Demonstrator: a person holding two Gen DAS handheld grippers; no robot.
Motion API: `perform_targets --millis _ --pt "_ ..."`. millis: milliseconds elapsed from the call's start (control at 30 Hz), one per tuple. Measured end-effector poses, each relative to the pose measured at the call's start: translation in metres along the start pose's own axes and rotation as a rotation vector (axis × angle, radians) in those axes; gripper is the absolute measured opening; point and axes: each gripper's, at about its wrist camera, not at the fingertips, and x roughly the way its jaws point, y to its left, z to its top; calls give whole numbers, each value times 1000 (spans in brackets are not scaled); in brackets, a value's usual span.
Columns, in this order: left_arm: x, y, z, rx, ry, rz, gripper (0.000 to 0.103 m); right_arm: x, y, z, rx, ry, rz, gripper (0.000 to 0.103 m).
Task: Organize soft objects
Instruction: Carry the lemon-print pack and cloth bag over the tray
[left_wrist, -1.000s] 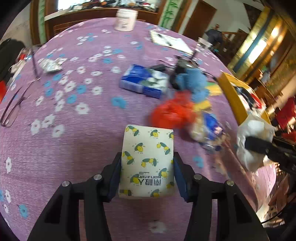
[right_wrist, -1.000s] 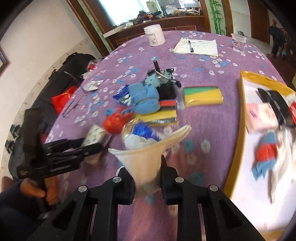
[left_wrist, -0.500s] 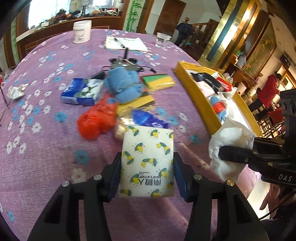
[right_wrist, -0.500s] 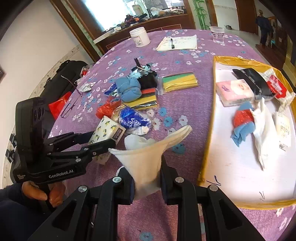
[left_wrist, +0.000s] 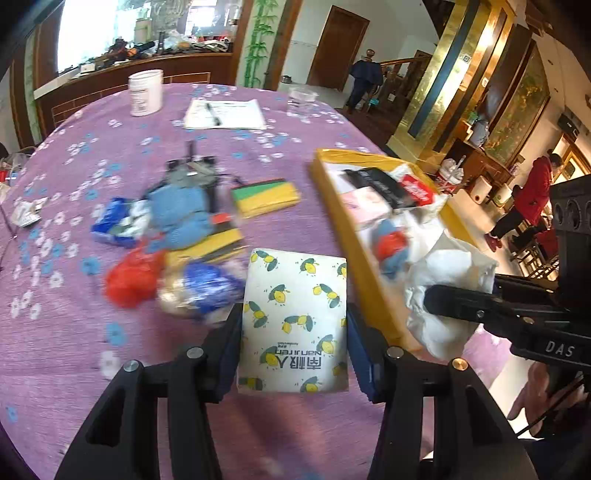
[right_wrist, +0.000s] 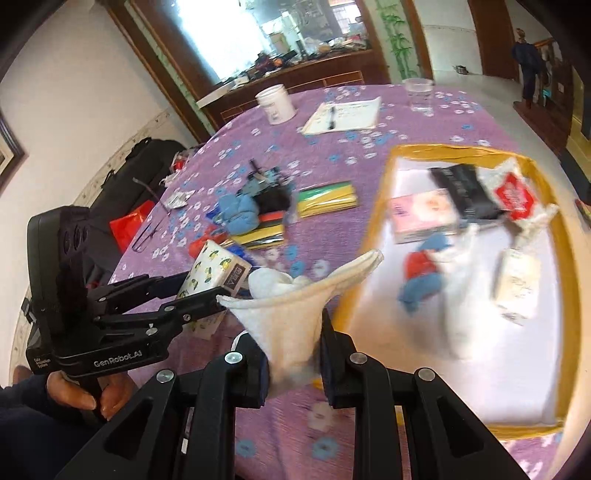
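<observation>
**Both grippers carry soft items toward the yellow tray**

Over the last second both views have swung from the loose pile toward the tray (right_wrist: 373, 236), which now fills the right half of the right wrist view. This suggests both loads are about to be dropped off.

Nearest, the left gripper (left_wrist: 293, 332) is clamped on one tissue pack (left_wrist: 293, 317) with a lemon print, held above the purple tabletop (left_wrist: 66, 332) near the tray's near left edge. The right gripper (right_wrist: 291, 343) is clamped on one white cloth (right_wrist: 288, 306), also held off the cloth-covered tabletop, just beside the same edge.

Inside the tray, blurred: one pink pack (right_wrist: 421, 216), one blue-and-red bundle (right_wrist: 424, 273), one black packet (right_wrist: 465, 190), one red-and-white packet (right_wrist: 515, 194), one pale pack (right_wrist: 517, 286) and one white cloth strip.

Left on the tabletop, toward its middle: one red bag (left_wrist: 133, 278), one blue-and-white packet (left_wrist: 207, 288), one blue cloth (left_wrist: 183, 214), one blue tissue pack (left_wrist: 118, 223), two striped sponge packs.

At the far edge: one white jar (left_wrist: 145, 92), one paper, one cup.
</observation>
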Motion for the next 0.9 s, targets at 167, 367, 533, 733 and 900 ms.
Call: perform_targets --millis 167,367,533,733,900 --pt "9 -48 7 63 14 -14 51 -29 -38 -2 54 -47 -8 24" --pt "24 -95 15 118 50 -40 51 -50 -82 -8 126 -67 -15 24" --pt "32 -125 25 153 65 -50 51 -60 -112 -13 181 -73 -22 24" --pt "46 -152 31 183 86 -52 51 -66 -139 -21 228 -71 -25 24" --pt "58 -161 30 185 103 -49 51 -72 -155 -22 255 -79 -39 24"
